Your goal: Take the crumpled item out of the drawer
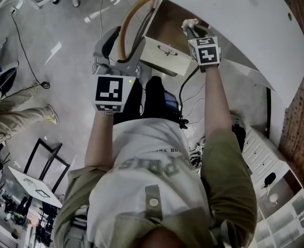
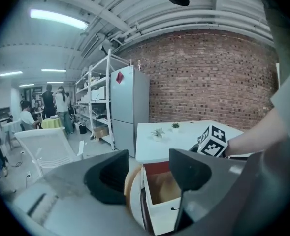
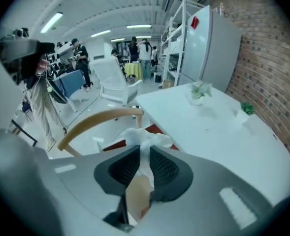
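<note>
Our left gripper [image 2: 147, 178] hangs at the left with its jaws wide and empty. The drawer [image 1: 164, 57] stands open beside the wooden chair back [image 3: 98, 123]. Our right gripper [image 3: 144, 157] pinches the crumpled white paper [image 3: 145, 140] in narrow jaws over the drawer's far right corner. We judge the lift nearly done, and carrying it clear is what remains. The white table [image 1: 244, 25] crowds the right, and the open room lies nearer us.

Bright, even indoor light from ceiling strip lights [image 2: 61, 18], pale glare streaks on the floor [image 1: 53, 53], shadows soft, strong fisheye bending and black corners in both gripper views, nearest foreground blurred, head view washed-out.
</note>
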A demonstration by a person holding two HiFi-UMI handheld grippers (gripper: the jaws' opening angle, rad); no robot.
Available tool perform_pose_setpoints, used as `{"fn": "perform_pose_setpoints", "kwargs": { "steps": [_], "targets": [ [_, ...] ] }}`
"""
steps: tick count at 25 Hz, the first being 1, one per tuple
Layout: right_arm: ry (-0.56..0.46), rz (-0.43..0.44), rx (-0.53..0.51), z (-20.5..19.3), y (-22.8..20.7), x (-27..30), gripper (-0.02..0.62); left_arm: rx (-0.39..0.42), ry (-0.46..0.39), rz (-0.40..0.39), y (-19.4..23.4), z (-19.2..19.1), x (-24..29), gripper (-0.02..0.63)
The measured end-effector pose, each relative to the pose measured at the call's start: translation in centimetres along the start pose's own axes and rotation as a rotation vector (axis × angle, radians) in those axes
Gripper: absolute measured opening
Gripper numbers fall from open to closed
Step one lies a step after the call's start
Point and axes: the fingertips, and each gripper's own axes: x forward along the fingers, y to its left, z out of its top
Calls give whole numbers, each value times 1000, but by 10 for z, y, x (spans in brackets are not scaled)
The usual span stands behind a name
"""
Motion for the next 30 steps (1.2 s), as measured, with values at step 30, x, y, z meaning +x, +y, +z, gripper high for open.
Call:
{"fn": "perform_pose_setpoints", "kwargs": {
  "steps": [30],
  "targets": [
    [-695, -477, 324, 52, 27, -320, 67, 197, -277, -211, -68, 130, -20, 114]
  ]
}}
